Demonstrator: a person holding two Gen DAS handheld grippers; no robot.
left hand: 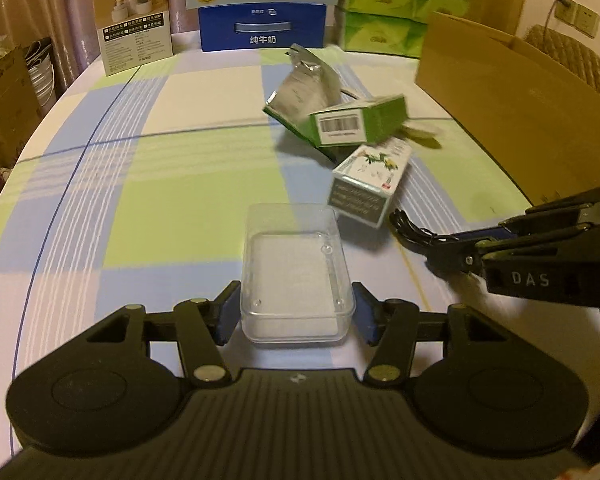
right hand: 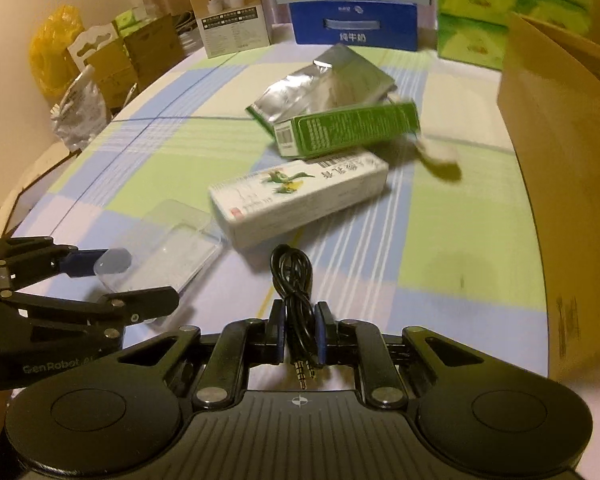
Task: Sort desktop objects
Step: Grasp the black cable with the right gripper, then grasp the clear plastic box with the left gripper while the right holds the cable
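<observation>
While both hands hang over the checked blue, green and white tablecloth [left hand: 148, 184], I've got something in each. My left gripper [left hand: 296, 312] is clamped across the short width of the clear rectangular plastic box [left hand: 294, 276], blue pads pressing on its two long walls, so the box's long axis runs straight ahead, away from me. My right gripper [right hand: 299, 330] is squeezed tight on the coiled black audio cable [right hand: 294, 276]; its two plugs poke back toward the camera and the loop sticks out forward past the fingertips.

Now the relation that matters: in the left view the cable's loop sits to the right of the box and slightly beyond it, near but not touching. So the cable has to travel leftward and the box's open top has to be under it. That's my guess at the next step, cable into box.

Close ahead of the cable lies the long white carton with a green plant print [right hand: 300, 200], lying slantwise on the cloth, near enough to clip. Blur makes finer gaps hard to call.
</observation>
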